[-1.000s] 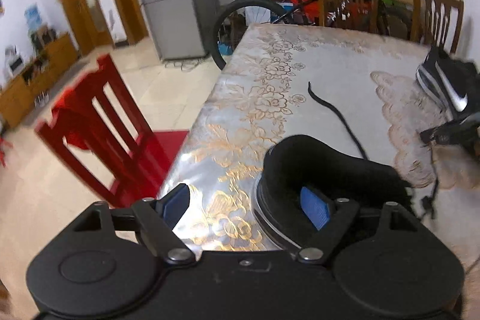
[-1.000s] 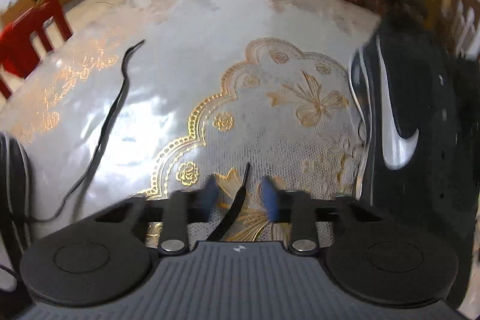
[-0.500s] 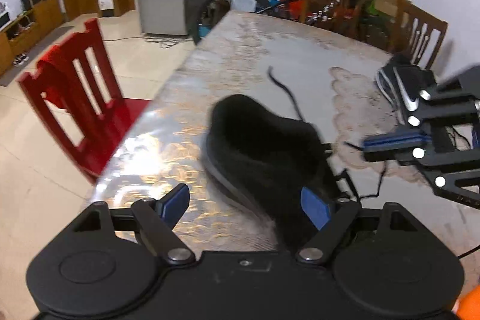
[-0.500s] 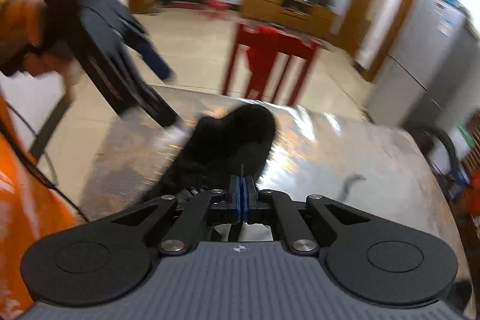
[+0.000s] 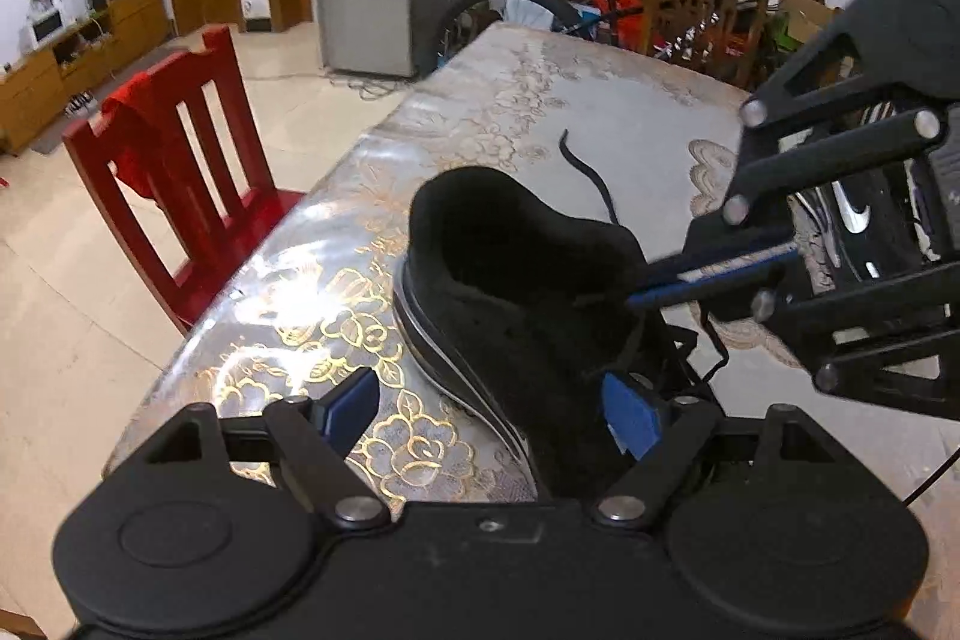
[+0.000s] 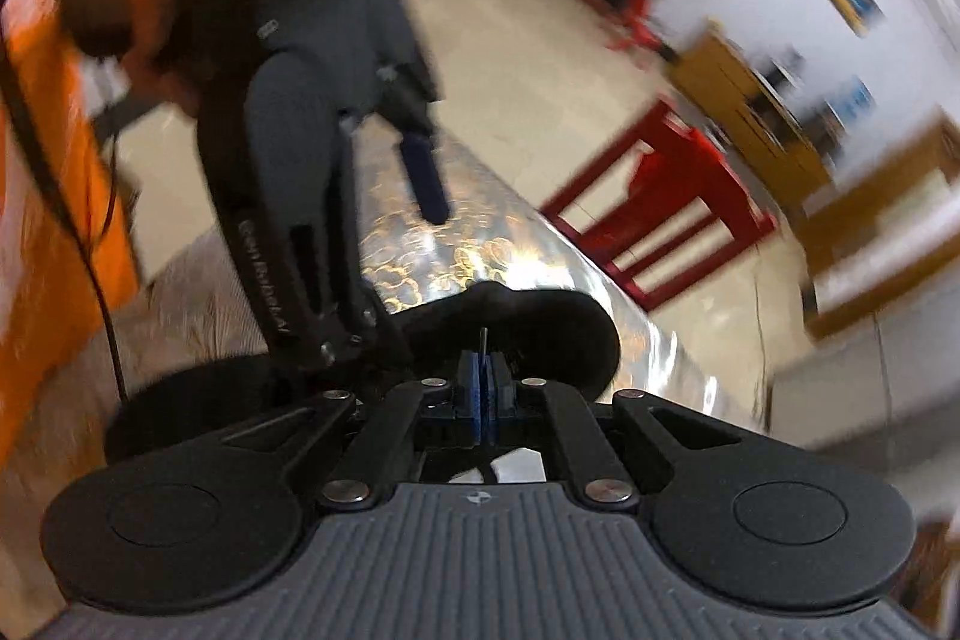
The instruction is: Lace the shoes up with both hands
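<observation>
A black shoe stands on the table, heel towards the left wrist camera. My left gripper is open, its right pad against the shoe's inner side and its left pad over the table. My right gripper comes in from the right above the shoe's tongue, shut on a black lace end that sticks up between its pads. The other end of the lace trails on the table behind the shoe. In the blurred right wrist view the shoe lies just beyond my right gripper.
A second black shoe with a white logo lies at the right. The table has a glossy floral cloth. A red chair stands at its left edge. Wooden chairs and a bicycle stand at the far end.
My right gripper closed on the lace end, then swung round and came over the shoe's tongue. The shoe was turned and now stands steadier between my left gripper's pads.
</observation>
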`<action>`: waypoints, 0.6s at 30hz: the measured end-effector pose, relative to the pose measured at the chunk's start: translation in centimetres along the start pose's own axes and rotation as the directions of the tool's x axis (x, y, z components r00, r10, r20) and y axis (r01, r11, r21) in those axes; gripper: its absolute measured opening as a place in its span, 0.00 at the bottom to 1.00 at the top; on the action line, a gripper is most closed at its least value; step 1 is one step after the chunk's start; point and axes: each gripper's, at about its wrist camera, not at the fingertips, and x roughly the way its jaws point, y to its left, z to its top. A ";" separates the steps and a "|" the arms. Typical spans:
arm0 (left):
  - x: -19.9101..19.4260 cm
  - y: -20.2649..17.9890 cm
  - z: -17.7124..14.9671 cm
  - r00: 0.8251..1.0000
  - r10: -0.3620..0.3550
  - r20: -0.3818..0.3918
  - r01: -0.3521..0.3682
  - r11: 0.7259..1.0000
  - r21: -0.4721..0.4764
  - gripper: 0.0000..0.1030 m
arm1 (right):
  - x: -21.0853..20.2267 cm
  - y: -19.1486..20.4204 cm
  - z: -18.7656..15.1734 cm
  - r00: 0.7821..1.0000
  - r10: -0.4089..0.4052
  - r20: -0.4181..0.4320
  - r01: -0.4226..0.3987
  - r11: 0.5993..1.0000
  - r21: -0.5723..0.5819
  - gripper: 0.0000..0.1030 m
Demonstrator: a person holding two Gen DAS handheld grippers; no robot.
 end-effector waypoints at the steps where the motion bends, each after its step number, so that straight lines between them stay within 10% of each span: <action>1: -0.1 -0.1 -0.1 1.000 0.011 0.002 -0.011 1.000 0.001 0.79 | 0.0 0.1 0.2 1.000 0.014 -0.004 -0.014 0.999 -0.042 0.03; 7: -1.2 0.3 -0.4 0.996 0.082 -0.027 -0.083 0.996 -0.042 0.82 | 0.4 0.4 0.1 0.998 0.064 -0.009 -0.065 0.992 -0.110 0.03; 12: -0.7 2.1 -1.4 0.961 0.254 -0.111 -0.261 0.964 -0.051 0.72 | 0.7 1.2 0.3 0.995 0.099 0.024 -0.093 0.981 -0.167 0.03; 18: -1.6 1.5 -1.2 0.997 0.042 -0.071 -0.047 0.997 -0.069 0.73 | 0.0 -0.2 0.1 0.996 0.091 0.027 -0.089 0.994 -0.057 0.03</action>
